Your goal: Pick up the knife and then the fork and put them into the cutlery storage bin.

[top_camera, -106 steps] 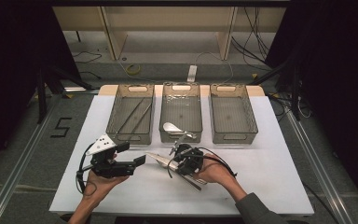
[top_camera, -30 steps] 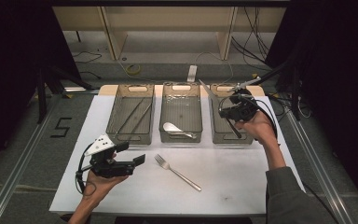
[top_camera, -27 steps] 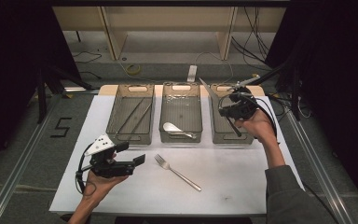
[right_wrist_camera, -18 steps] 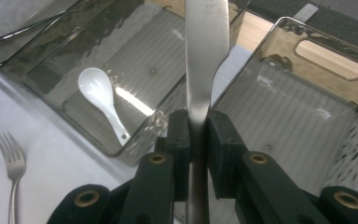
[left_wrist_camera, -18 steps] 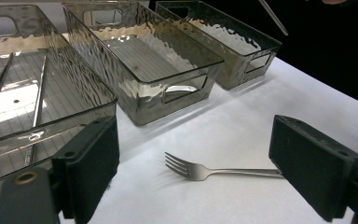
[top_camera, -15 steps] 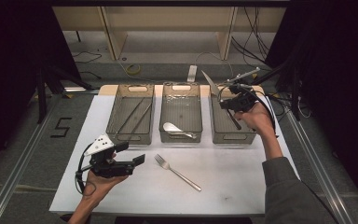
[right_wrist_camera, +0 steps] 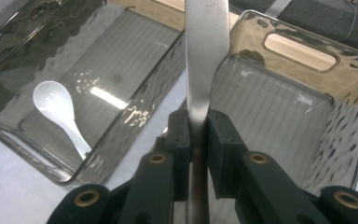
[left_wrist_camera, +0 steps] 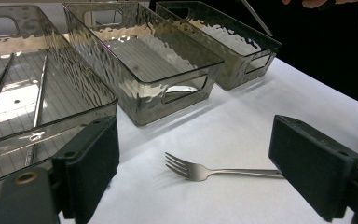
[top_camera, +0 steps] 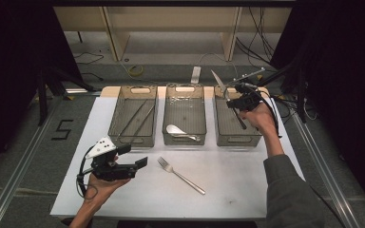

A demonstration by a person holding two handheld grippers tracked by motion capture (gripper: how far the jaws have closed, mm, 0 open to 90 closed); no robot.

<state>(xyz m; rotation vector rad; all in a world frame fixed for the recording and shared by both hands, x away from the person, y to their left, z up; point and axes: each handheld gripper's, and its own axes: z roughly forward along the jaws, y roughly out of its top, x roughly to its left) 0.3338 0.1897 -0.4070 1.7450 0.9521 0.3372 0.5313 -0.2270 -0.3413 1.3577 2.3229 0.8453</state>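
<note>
Your right gripper (right_wrist_camera: 196,140) clamps the knife (right_wrist_camera: 204,70) above the right bin (top_camera: 235,137), not yet dropped; the fork (top_camera: 180,175) before the bins awaits your open-jawed left gripper (top_camera: 123,164).

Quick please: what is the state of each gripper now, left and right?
Left gripper: open, holding nothing, above the table near the fork.
Right gripper: closed on a knife, over the right bin.

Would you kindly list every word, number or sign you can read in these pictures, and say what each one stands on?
"5": a dark digit marked on the grey floor left of the table, in the high view.
No readable text on the three bins, the fork, the spoon, the knife or either gripper.
</note>
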